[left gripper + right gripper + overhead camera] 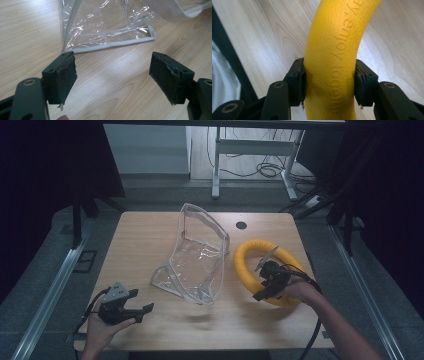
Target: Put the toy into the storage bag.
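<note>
You are clamping the right gripper (329, 82) on one yellow foam ring (247, 262): in the right gripper view its two black fingers (295, 80) are pressing flat against both sides of the tube, which is filling the gap between them. The ring's skin is pebbled and matte, round in section, with raised lettering running along the curve just above the fingers. A thin pale strap (267, 257) is crossing the ring's opening beside your right hand.

You are holding the left gripper (112, 80) wide open with nothing between its fingers (66, 75); their pads are dark, rough and frayed at the edges. Just ahead of them one clear plastic bag (105, 27) is lying on the bench (145, 240), crinkled and glossy, bound with a pale grey fabric edge. In the high view the bag is standing partly upright with its mouth open, sitting between your two grippers, with the ring just to its right and touching nothing of it that you can make out.

The bench is light wood-grain with rounded corners and one dark round cable hole (241, 225) beyond the ring. Past the far edge, one white desk frame (252, 150) is standing on grey floor with loose cables (270, 169) under it.
</note>
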`<state>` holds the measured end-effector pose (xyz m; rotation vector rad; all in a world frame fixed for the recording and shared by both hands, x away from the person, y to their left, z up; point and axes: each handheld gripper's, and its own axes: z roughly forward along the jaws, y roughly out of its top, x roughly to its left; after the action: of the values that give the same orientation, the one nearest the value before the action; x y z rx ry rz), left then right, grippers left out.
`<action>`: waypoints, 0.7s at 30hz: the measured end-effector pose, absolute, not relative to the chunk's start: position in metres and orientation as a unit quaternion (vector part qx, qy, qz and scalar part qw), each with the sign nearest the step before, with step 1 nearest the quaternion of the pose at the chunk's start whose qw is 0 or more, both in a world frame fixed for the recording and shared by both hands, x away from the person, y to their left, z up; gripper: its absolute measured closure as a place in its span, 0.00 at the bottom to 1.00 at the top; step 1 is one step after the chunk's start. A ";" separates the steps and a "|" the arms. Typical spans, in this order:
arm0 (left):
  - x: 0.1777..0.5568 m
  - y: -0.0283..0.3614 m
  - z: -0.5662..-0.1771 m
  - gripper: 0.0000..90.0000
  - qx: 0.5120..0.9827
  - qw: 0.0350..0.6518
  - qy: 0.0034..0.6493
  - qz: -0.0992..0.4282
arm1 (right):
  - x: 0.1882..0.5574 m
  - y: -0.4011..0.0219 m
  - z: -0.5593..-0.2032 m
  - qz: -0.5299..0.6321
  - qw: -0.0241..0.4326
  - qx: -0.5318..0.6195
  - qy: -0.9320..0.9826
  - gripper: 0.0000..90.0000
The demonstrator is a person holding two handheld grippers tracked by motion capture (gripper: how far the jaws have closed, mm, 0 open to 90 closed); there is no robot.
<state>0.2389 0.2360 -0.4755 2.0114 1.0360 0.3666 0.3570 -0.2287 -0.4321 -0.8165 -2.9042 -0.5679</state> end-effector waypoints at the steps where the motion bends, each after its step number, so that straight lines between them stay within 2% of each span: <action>1: 0.239 0.236 -0.475 0.24 0.799 0.413 0.413 0.146 | 0.358 -0.231 -0.428 -0.190 0.037 -0.269 -0.943 0.56; 6: 0.239 0.237 -0.475 0.24 0.798 0.414 0.413 0.148 | 0.362 -0.237 -0.417 -0.215 0.039 -0.276 -0.936 0.56; 21: 0.238 0.237 -0.475 0.25 0.797 0.414 0.414 0.149 | 0.367 -0.256 -0.377 -0.292 0.009 -0.288 -0.912 0.56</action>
<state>0.2383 0.2374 -0.4746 2.0023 1.0411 0.3732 0.3666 -0.2556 -0.3769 -0.9006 -2.8488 -0.9119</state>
